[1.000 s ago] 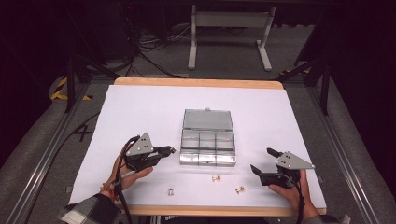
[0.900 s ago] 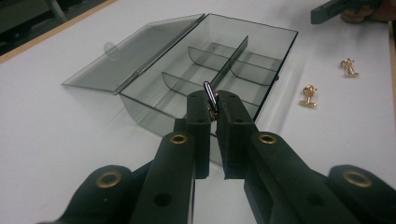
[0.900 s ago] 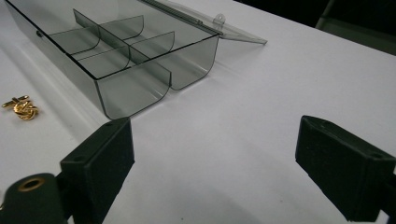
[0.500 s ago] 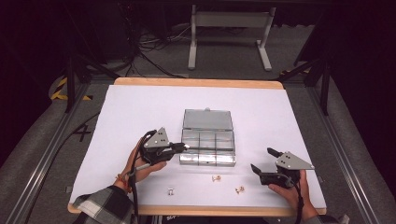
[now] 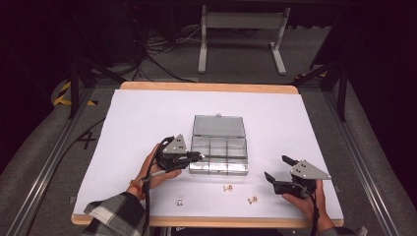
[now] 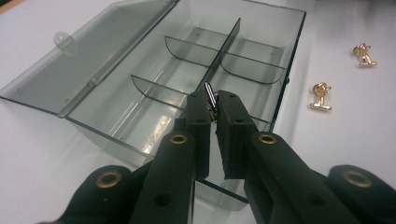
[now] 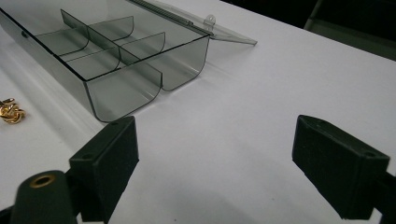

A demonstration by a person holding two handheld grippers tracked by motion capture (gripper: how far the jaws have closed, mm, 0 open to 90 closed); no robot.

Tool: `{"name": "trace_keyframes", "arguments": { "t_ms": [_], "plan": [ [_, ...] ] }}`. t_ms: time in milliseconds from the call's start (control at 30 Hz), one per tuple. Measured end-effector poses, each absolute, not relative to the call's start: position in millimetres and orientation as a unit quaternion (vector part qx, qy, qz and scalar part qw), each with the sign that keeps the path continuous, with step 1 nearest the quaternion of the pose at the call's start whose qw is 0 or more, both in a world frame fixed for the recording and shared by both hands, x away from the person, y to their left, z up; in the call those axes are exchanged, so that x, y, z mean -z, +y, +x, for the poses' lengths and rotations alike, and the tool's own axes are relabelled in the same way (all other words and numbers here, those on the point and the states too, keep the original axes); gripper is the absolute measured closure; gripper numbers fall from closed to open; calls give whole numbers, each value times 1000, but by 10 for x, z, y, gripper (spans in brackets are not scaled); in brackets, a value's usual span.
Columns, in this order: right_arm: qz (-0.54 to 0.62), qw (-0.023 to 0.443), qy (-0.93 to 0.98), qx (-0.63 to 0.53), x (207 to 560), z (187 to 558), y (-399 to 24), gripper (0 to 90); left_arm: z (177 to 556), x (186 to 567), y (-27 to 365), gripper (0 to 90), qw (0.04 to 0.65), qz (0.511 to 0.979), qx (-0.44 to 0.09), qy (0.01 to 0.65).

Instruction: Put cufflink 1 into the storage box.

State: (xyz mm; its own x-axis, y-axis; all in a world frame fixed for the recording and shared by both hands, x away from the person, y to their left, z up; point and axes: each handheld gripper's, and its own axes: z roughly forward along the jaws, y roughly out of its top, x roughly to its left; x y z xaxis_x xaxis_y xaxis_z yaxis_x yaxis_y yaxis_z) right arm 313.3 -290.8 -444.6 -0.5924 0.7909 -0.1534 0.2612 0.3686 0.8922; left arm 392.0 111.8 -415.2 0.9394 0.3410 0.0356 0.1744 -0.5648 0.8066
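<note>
L gripper (image 6: pixel 211 109) has its jaws pressed together on a small dark clip (image 6: pixel 210 95), only the tip poking out above the pads. In the left gripper view it sits centre frame, over the near wall of the clear box (image 6: pixel 285 88), roughly above the centre divider (image 6: pixel 224 51). In the high view the same gripper (image 5: pixel 196 157) is at the box's left edge, centre frame.

Risks, as I judge them:
- Grip is thin; only a sliver of the clip is pinched. A small twist or bump on the box wall and it could slip out early, landing on the white surface (image 5: pixel 142 128) or in the wrong cell.
- Clip hangs near the divider, so if released here it may hit the top of it and bounce to either side. Can't tell which cell it is really over.
- Jaw tips are close to the near wall. Pushing further in low could shove the box, which looks light, or knock the open lid (image 6: pixel 88 65).
- Gold clips (image 6: pixel 321 97) lie loose at right of the box, apart from it; a shifted box could scatter them.

R gripper (image 7: pixel 219 154) has jaws spread wide, nothing between, lower right of the high view (image 5: pixel 278 170), well apart from the box. No steadying hold on the box there, which adds to the slide risk.
</note>
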Motion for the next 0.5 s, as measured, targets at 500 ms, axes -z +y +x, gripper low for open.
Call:
{"name": "trace_keyframes", "arguments": {
  "t_ms": [500],
  "plan": [
    [338,300,773,-446,4449,3123,-2898,157,3958,4216,1060,843,427,888,-89,142]
  ]
}}
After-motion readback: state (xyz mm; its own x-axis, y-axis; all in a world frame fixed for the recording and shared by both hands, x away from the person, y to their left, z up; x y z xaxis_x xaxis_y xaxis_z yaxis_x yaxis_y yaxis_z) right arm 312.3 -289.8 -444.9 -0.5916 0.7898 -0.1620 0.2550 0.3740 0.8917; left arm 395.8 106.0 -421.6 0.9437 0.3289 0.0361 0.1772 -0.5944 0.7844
